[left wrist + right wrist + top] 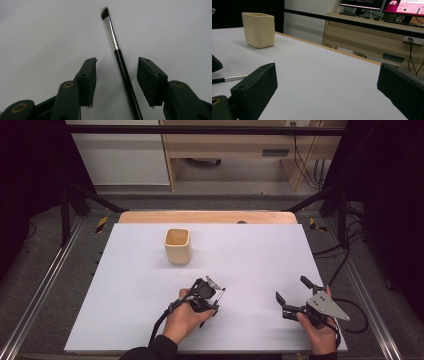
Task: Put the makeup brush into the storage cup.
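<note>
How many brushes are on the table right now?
1. The brush lies on the white table between the open jaws of the left gripper, near the front, bristles pointing away. None other visible.

My left gripper view cuts off the brush [117,50] handle at the bottom edge; whether it touches the table [50,37] I can't tell.

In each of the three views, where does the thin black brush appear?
High view: the brush lies right of centre at the left gripper.
Left gripper view: centre, between the open jaws, bristles toward the top.
Right gripper view: left edge, the silver ferrule showing.
Shared landmark: the white table, which shows in all three views.
</note>
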Motion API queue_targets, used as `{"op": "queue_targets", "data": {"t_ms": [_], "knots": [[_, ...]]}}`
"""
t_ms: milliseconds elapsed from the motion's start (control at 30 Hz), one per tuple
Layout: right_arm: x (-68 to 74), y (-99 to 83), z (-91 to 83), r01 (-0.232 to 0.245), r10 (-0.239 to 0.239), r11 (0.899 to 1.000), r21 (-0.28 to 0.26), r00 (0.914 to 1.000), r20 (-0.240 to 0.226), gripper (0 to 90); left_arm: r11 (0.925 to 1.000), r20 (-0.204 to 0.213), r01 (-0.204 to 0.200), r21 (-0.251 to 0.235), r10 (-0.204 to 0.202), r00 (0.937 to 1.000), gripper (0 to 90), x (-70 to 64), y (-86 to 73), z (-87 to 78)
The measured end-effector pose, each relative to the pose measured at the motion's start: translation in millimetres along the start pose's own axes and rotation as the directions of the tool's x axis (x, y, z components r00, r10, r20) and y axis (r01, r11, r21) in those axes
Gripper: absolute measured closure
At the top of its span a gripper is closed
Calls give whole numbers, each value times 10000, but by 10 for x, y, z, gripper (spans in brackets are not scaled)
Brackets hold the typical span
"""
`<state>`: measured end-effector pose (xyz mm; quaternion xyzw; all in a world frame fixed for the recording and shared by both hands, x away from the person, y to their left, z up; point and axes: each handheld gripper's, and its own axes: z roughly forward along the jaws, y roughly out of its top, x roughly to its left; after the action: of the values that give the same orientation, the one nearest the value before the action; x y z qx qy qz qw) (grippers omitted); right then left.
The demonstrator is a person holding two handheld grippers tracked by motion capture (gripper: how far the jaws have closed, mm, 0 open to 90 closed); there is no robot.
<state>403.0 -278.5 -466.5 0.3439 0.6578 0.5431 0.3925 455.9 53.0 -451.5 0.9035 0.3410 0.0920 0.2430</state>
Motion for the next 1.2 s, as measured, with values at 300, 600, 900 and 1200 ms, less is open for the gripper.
{"op": "queue_targets", "data": {"t_ms": [300, 600, 900, 1200], "knots": [[5, 1, 0, -3, 3, 10000, -7, 10000, -2, 31, 9999, 68, 92, 41, -92, 9999, 509, -10, -11, 12], [6, 5, -1, -95, 95, 9999, 40, 10000, -6, 39, 9997, 173, 192, 181, -196, 9997, 583, -11, 4, 51], [6, 5, -2, -103, 103, 9999, 47, 9999, -17, 39, 9996, 78, 242, 111, -243, 9997, 745, 2, -10, 46], [4, 6, -3, -89, 89, 10000, 38, 10000, 6, 39, 9997, 194, 229, -29, -229, 9996, 839, 44, -41, 39]]}}
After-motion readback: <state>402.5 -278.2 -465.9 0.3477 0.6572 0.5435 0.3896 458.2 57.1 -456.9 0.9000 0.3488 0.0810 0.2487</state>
